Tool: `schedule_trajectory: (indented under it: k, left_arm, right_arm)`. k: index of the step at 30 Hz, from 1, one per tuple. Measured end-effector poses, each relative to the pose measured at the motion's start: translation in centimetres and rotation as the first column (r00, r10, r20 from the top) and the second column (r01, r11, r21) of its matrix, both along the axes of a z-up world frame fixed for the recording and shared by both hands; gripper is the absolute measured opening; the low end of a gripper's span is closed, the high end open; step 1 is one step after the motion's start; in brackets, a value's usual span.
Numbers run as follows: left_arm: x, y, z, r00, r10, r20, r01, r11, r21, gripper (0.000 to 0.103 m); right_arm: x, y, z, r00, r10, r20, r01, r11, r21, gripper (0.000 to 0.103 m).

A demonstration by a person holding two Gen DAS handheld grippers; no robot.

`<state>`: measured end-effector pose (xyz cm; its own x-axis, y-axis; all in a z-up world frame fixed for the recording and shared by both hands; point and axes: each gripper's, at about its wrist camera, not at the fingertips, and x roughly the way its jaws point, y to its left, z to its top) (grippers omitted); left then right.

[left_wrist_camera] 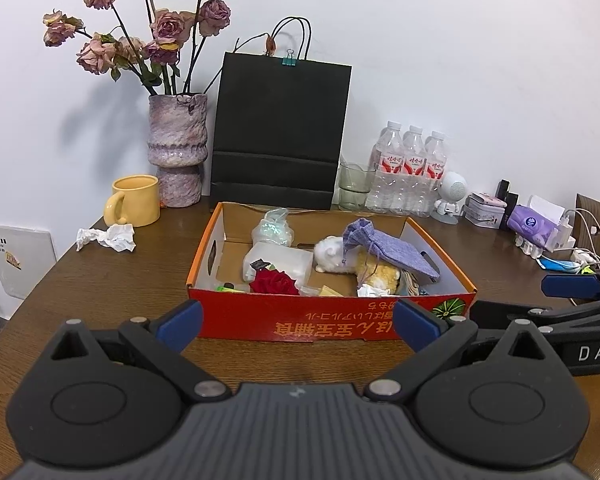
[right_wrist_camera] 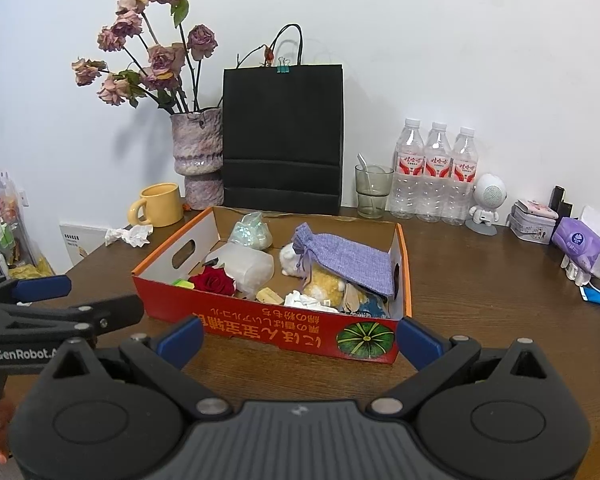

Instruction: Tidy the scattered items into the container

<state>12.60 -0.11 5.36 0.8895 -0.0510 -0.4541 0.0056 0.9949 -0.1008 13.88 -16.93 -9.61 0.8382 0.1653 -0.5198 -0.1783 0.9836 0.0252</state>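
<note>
- The brown wooden surface [left_wrist_camera: 100, 280] carries everything and runs back to a white wall.
- A black paper bag [left_wrist_camera: 280, 132] stands against that wall, with a vase of dried roses [left_wrist_camera: 178, 148] just to its left and three water bottles [right_wrist_camera: 436, 172] to its right.
- The red and orange cardboard box [left_wrist_camera: 332, 312] sits open in the middle of the surface, in front of the bag. Inside it lie a purple drawstring pouch [right_wrist_camera: 348, 258], a yellow plush toy [left_wrist_camera: 376, 272], a small white figure [left_wrist_camera: 330, 256], a red rose [right_wrist_camera: 214, 280] and a clear plastic packet [left_wrist_camera: 272, 228].
- The left gripper [left_wrist_camera: 296, 326] hovers low over the near edge of the surface, aimed level at the front wall of the box; its blue-tipped fingers [left_wrist_camera: 180, 324] are spread wide with nothing between them.
- The right gripper [right_wrist_camera: 300, 334] hangs beside it, also pointing at the box, fingers [right_wrist_camera: 420, 340] wide apart and empty.
- A yellow mug [left_wrist_camera: 134, 200] stands left of the box, near the vase.
- A crumpled white tissue [left_wrist_camera: 110, 238] lies loose on the surface just in front of the mug, outside the box.
</note>
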Motion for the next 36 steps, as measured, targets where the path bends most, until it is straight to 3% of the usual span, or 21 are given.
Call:
schedule_trajectory:
  k: [36]
  left_arm:
    - [-0.11, -0.61, 0.05, 1.0, -0.005, 0.004, 0.005, 1.0, 0.017, 0.103]
  right_arm:
    - [-0.29, -0.47, -0.12, 1.0, 0.004, -0.005, -0.004, 1.0, 0.01, 0.103]
